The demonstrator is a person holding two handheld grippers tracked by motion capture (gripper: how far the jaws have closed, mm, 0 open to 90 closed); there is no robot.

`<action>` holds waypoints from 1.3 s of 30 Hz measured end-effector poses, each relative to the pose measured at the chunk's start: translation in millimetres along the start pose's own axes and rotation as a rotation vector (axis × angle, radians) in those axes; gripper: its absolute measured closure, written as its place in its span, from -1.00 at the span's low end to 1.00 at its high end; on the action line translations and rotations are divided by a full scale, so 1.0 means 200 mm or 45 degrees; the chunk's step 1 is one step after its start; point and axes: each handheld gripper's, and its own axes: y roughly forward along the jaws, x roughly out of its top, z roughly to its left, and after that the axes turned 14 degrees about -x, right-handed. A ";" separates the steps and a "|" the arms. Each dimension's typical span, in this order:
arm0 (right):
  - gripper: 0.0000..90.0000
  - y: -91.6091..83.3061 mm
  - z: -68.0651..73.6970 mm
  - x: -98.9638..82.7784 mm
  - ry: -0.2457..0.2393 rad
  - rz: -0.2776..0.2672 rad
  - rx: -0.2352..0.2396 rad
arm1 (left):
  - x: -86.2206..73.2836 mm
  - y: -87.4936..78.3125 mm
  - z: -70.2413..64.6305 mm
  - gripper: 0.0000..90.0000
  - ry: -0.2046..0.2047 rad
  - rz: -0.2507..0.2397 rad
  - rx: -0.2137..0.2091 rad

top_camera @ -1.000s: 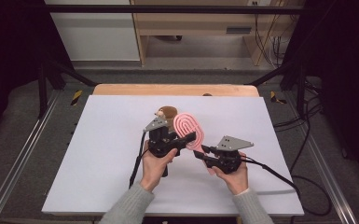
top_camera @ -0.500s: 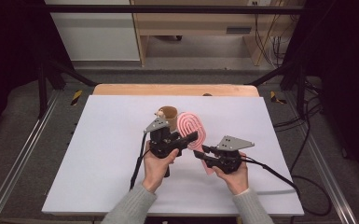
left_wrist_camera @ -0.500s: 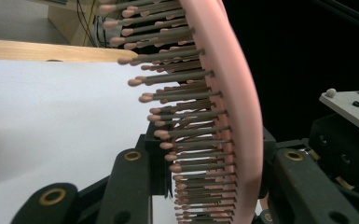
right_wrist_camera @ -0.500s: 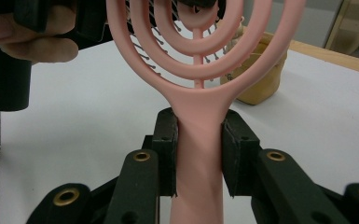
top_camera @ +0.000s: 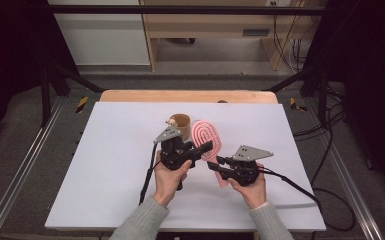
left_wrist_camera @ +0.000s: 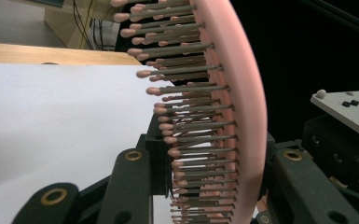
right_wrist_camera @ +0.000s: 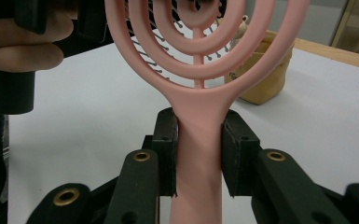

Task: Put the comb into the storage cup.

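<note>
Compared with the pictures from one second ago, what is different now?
The left gripper has just been closing its jaws and now clamps the head of the pink hairbrush, pressing on bristles and back. The right gripper stays shut on the brush handle. Both hands, the brush and the tan cup kept their places on the white table.

No words, labels, brand names, numbers or signs could be read on anything in these pictures; nothing was written there to see.

A tan cup-like holder [top_camera: 181, 126] is set on the white table [top_camera: 105, 165]; a wooden board [top_camera: 130, 96] is seen behind.
</note>
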 end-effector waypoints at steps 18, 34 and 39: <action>0.49 -0.01 0.00 0.01 0.014 -0.018 0.014 | 0.02 0.00 -0.03 0.40 0.055 0.010 0.027; 0.06 -0.05 -0.02 0.03 0.028 -0.063 0.013 | 0.08 -0.07 -0.01 0.40 0.096 -0.001 0.093; -0.18 -0.05 -0.04 0.03 0.020 -0.083 -0.023 | 0.09 -0.11 0.00 0.40 0.102 -0.005 0.115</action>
